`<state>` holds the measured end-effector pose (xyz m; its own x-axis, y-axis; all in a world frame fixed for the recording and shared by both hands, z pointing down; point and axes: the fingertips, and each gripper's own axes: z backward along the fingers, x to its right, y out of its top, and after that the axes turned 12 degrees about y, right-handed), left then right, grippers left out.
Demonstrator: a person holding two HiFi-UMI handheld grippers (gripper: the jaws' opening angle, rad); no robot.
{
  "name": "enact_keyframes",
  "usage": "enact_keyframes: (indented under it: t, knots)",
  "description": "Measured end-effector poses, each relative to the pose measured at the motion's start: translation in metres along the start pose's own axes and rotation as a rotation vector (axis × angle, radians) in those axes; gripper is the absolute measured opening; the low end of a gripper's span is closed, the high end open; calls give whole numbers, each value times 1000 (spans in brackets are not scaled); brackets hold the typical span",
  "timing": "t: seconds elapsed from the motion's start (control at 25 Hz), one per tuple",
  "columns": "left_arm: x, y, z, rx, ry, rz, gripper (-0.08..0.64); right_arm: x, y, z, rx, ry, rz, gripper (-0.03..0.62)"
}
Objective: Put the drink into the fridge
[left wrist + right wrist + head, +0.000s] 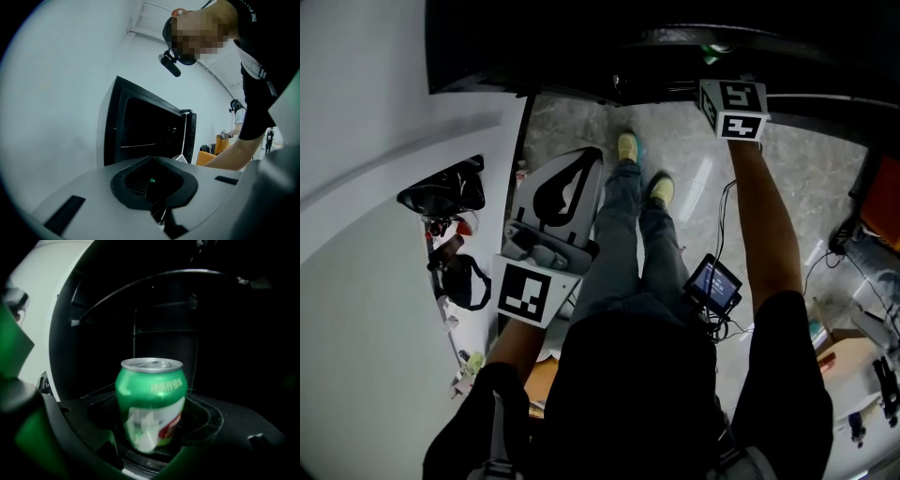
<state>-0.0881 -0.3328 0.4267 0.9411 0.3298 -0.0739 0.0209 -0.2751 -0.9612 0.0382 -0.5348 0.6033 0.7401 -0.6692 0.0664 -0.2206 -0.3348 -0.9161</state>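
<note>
A green drink can (151,401) stands upright between the dark jaws of my right gripper (154,437), which is shut on it. Dark fridge walls and a shelf edge surround it. In the head view my right arm reaches forward; the right gripper's marker cube (733,109) sits at the mouth of the black fridge (581,47), with its jaws and the can hidden in the dark. My left gripper (555,199) hangs low at the left, shut with nothing in it. In the left gripper view it (152,187) faces the open black fridge (145,136).
Black bags (442,192) and small items lie along the white wall at the left. A small monitor (712,284) with cables hangs at the person's hip above the marble floor (694,178). An orange seat (208,157) and another person (236,117) are beyond the fridge.
</note>
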Motion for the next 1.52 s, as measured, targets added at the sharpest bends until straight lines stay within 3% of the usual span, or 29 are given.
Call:
enact_keyframes:
  t: [0.28, 0.56, 0.84, 1.2, 1.4, 1.52]
  knots:
    - [11, 0, 8, 14, 14, -20, 11, -7, -8, 21, 20, 9, -24, 348]
    - [10, 6, 18, 20, 16, -34, 11, -21, -5, 34, -14, 25, 20, 348]
    - [28, 16, 36, 50, 6, -44, 11, -52, -2, 88, -14, 67, 74, 348]
    - [33, 39, 59, 80, -6, -61, 11, -104, 55, 167, 53, 132, 98, 347]
    - [56, 56, 58, 97, -55, -76, 11, -111, 84, 217, 74, 133, 59, 345]
    - [65, 73, 58, 123, -67, -94, 11, -112, 92, 237, 36, 120, 39, 291]
